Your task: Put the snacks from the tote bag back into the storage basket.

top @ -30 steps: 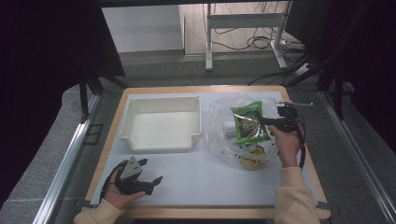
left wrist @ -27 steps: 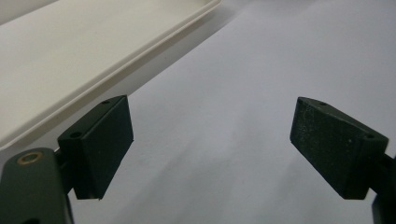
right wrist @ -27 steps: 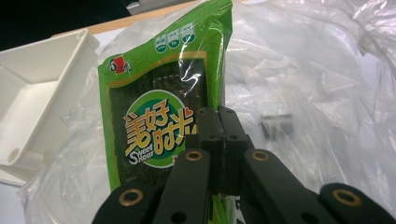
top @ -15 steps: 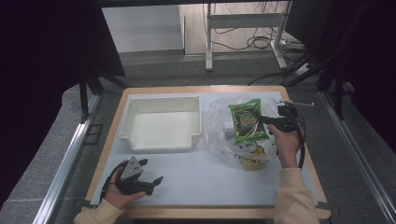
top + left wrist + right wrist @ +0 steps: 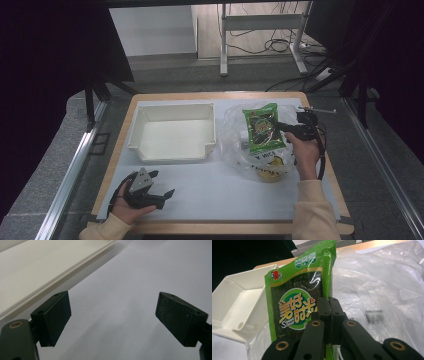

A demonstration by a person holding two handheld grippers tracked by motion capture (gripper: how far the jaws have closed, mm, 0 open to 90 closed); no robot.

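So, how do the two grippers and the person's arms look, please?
Both grippers are black. The left gripper carries a grey three-cornered plate on top; its pads are dark, rough blocks with small holes. The right gripper has brass-coloured rivets on its links and a black cable. The sleeves are cream.

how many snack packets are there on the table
2: a green foil seaweed snack packet pinched in the right gripper above the clear plastic bag, and a yellow packet still inside that bag near the person's right hand. The crumpled bag may hide more.
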